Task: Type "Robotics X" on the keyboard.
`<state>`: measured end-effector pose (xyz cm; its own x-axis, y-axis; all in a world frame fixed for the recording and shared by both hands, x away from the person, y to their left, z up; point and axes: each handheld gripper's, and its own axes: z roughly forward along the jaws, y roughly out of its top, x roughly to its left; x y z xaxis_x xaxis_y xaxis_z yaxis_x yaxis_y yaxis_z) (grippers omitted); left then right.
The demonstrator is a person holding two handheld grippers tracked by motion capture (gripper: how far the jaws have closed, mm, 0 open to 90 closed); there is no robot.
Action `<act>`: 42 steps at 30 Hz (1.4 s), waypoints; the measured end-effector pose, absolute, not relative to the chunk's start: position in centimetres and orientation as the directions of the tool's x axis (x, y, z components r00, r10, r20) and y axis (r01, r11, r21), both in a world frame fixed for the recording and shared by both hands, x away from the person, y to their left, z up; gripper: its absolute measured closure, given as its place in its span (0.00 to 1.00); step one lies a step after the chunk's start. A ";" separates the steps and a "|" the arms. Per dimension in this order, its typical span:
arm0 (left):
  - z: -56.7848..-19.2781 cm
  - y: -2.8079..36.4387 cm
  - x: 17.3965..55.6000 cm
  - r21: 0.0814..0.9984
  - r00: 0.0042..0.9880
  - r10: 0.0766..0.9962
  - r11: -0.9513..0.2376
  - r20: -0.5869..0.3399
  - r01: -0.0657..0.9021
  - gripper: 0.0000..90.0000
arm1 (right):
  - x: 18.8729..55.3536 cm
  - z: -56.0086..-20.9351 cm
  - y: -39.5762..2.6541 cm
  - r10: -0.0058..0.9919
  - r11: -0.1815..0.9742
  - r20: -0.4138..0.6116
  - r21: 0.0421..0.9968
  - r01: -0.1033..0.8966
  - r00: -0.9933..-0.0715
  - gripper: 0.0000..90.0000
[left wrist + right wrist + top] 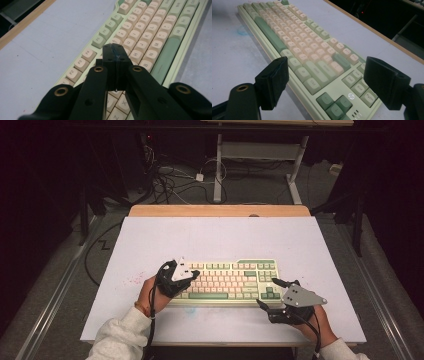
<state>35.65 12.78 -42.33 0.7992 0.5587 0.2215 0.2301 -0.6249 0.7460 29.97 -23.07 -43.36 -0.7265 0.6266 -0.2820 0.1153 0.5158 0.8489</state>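
Green-and-cream keyboard (227, 280) is lying mid-table. Left gripper (115, 53) is hovering jaws-together, empty, over the letter keys, looking like key-pressing underway. Right gripper (270, 293) is waiting wide open at the keyboard's right end, gripping nothing.

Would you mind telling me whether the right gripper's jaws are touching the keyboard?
Apart. In the right gripper view, the right gripper holds its jaws wide open, with the keyboard lying between and beyond them, untouched.
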 end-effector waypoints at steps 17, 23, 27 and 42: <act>-42.7 15.1 33.7 0.761 0.771 0.569 -0.624 0.287 0.177 0.78 | 30.0 -43.9 -23.0 0.627 0.518 -0.265 0.845 0.137 -0.733 0.23; -43.1 15.7 33.0 0.757 0.759 0.573 -0.632 0.310 0.167 0.50 | 30.1 -44.0 -22.9 0.624 0.525 -0.266 0.840 0.141 -0.735 0.23; -43.5 16.2 32.5 0.764 0.741 0.596 -0.620 0.311 0.178 0.35 | 30.2 -44.2 -22.9 0.624 0.533 -0.270 0.834 0.146 -0.733 0.24; -44.4 18.8 30.4 0.803 0.695 0.660 -0.561 0.287 0.200 0.20 | 30.4 -44.3 -23.1 0.596 0.554 -0.268 0.820 0.146 -0.757 0.58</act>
<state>30.35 18.77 -44.43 0.6945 0.6595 0.2875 0.2004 -0.5611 0.8031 30.41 -23.10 -44.26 -0.7567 0.5961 -0.2684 0.1458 0.5541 0.8196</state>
